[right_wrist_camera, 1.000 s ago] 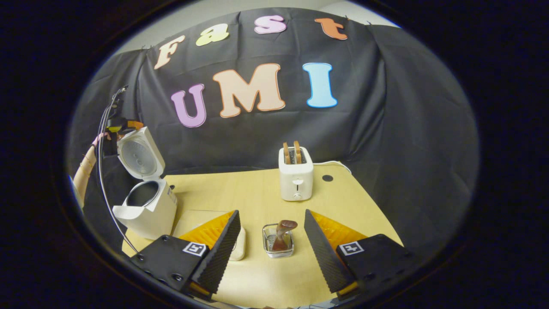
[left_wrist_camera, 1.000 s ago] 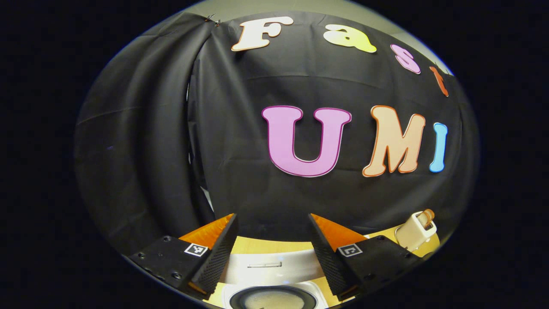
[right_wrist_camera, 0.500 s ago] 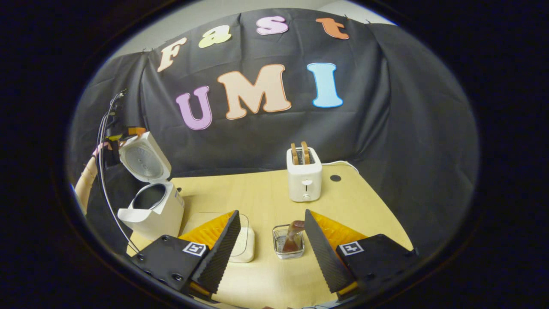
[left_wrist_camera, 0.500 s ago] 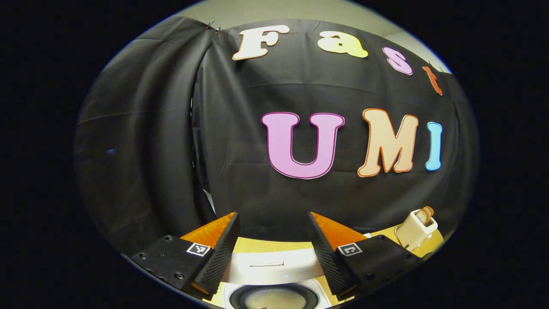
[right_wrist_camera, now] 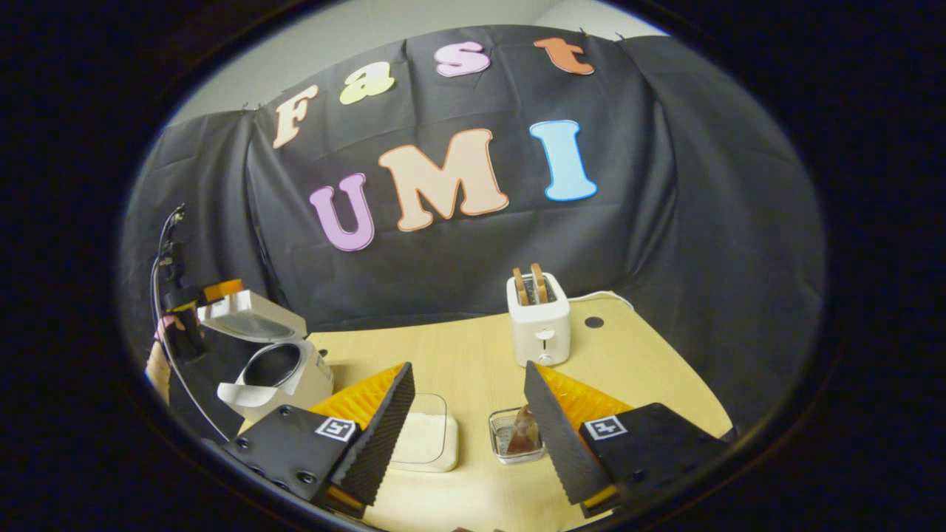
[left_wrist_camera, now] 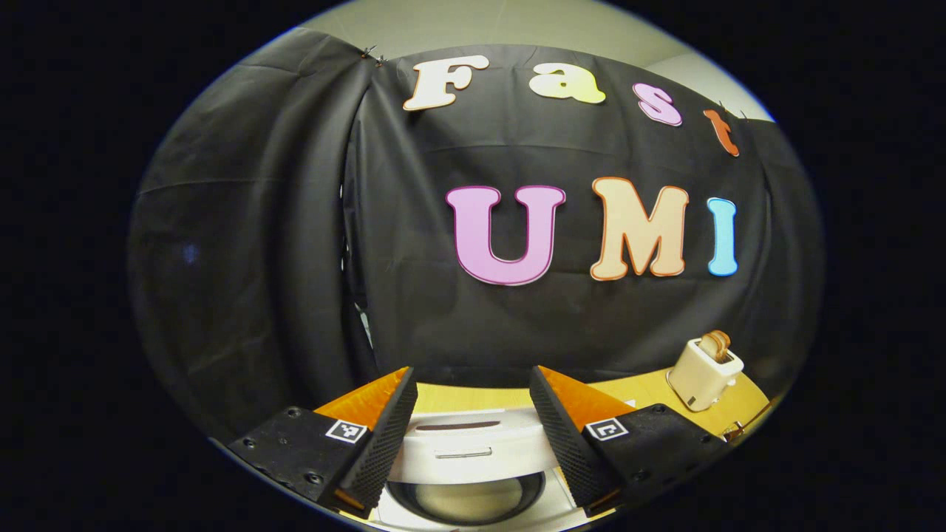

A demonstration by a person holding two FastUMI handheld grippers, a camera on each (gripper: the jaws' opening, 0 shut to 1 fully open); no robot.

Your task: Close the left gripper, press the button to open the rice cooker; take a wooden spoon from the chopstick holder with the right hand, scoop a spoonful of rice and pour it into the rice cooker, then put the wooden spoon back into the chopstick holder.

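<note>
**Rice cooker lid half down, spoon in holder, both grippers empty**

Right gripper view, left to right: left gripper (right_wrist_camera: 194, 294) at the table's (right_wrist_camera: 473, 355) left edge, by the raised lid (right_wrist_camera: 251, 319) of the white rice cooker (right_wrist_camera: 284, 373); lid tilted partway over the open pot. Clear rice container (right_wrist_camera: 423, 442) near the front edge, centre. Just beside it, glass chopstick holder (right_wrist_camera: 514, 437) with the wooden spoon (right_wrist_camera: 523, 437) leaning inside. White toaster (right_wrist_camera: 541, 325) with two bread slices toward the back edge. Right gripper (right_wrist_camera: 469, 414) above the front edge, jaws wide apart, holding nothing.

Left gripper view: left gripper (left_wrist_camera: 471, 421) jaws wide apart, empty, over the cooker lid (left_wrist_camera: 465, 443) and inner pot (left_wrist_camera: 465, 499). Toaster (left_wrist_camera: 702, 369) at far right.
</note>
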